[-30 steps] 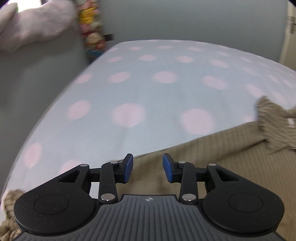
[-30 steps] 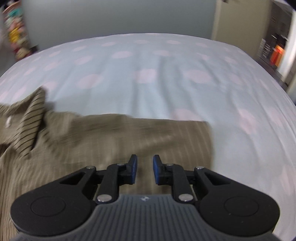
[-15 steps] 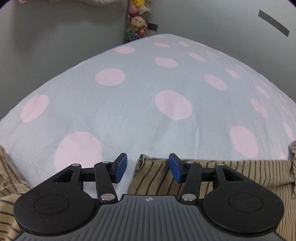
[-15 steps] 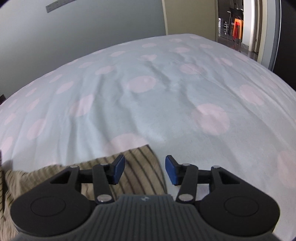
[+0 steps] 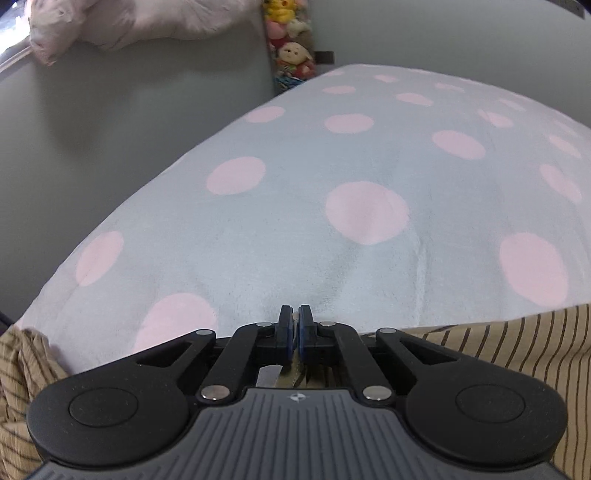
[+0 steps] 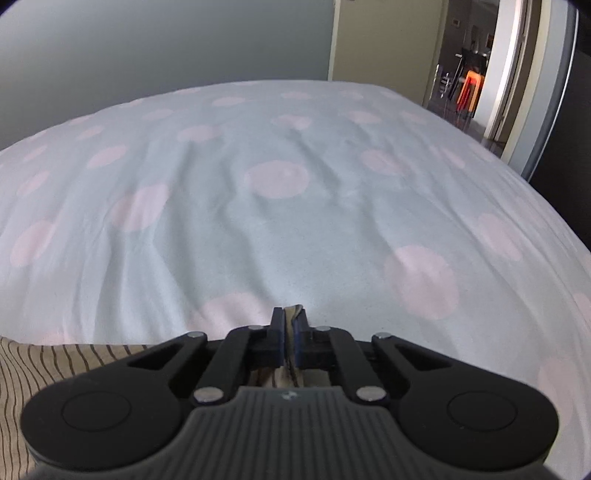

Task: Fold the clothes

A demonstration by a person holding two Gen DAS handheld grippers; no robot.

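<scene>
A tan shirt with dark stripes (image 5: 517, 343) lies on a bed with a pale blue sheet with pink dots (image 5: 332, 184). My left gripper (image 5: 295, 320) is shut on the shirt's far edge, with a sliver of cloth between the blue pads. More of the shirt shows at the lower left (image 5: 18, 369). In the right wrist view my right gripper (image 6: 291, 320) is shut on another part of the shirt's edge, cloth sticking up between the pads. The shirt (image 6: 48, 365) spreads to the lower left there. Most of the shirt is hidden under both grippers.
The bed (image 6: 295, 203) stretches ahead with soft wrinkles. A grey wall with a pink cloth (image 5: 122, 22) and stuffed toys (image 5: 291, 55) stands to the left. An open doorway (image 6: 476, 74) lies to the far right past the bed's edge.
Both grippers were open over the shirt's edge half a second ago. Both have closed on the cloth. The views have shifted slightly.
</scene>
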